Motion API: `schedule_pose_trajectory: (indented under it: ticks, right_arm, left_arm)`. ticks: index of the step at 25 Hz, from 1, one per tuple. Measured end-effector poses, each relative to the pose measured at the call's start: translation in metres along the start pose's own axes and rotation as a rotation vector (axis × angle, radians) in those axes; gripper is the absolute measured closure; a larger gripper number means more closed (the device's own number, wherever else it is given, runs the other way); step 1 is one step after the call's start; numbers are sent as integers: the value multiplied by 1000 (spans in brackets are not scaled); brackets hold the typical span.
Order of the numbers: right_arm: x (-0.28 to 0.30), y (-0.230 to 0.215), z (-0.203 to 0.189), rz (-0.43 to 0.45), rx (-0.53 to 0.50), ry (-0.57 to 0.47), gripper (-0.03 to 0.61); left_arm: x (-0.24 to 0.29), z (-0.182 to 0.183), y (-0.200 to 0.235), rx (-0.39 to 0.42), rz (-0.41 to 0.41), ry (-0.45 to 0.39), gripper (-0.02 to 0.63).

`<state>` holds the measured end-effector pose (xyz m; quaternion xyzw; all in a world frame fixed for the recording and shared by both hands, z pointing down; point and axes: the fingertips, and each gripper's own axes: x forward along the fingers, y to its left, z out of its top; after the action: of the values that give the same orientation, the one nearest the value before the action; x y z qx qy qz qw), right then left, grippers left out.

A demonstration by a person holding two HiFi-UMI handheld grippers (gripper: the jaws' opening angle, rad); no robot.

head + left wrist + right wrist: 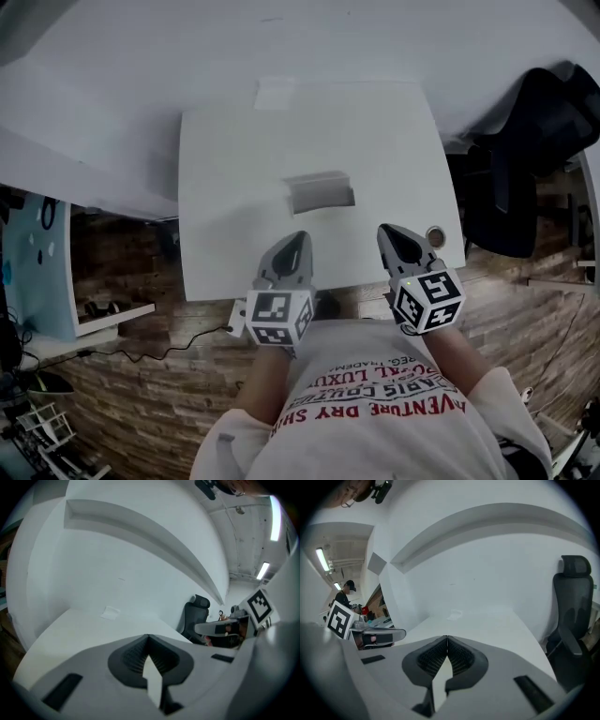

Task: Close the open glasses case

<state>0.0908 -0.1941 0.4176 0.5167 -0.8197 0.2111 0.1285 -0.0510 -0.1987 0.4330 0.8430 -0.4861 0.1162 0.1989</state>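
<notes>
hovering: left gripper (301, 236) jaws pressed together | right gripper (387, 231) likewise | glasses case (319, 193) open

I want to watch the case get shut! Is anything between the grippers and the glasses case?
Nothing visible is. Only bare table lies between the glasses case and the left gripper and right gripper. A small round thing sits right of the right gripper, off the path.

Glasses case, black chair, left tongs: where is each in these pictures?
glasses case (319, 193), head view, middle of its grey shell
chair (572, 606), right gripper view, backrest
left tongs (300, 235), head view, between the closed tips
</notes>
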Motion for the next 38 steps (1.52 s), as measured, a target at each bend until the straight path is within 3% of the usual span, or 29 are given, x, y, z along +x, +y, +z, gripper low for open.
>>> schedule_pose_trajectory:
  ticks: [9,18,27,38]
  right_arm:
    - [77,-9,-7,2,46,69,566]
    - [113,-31,-26,66,20,191,566]
    - [154,-51,-24,120,-23,223,566]
    - [196,-50,-33,166,-24,293,566]
  left_arm:
    - [48,-29,61,-31,28,130,615]
    - [80,-85,71,-108,74,273,615]
    - [112,-108,69,-136,98,336,615]
    - [116,-109,74,-150,113,349,615]
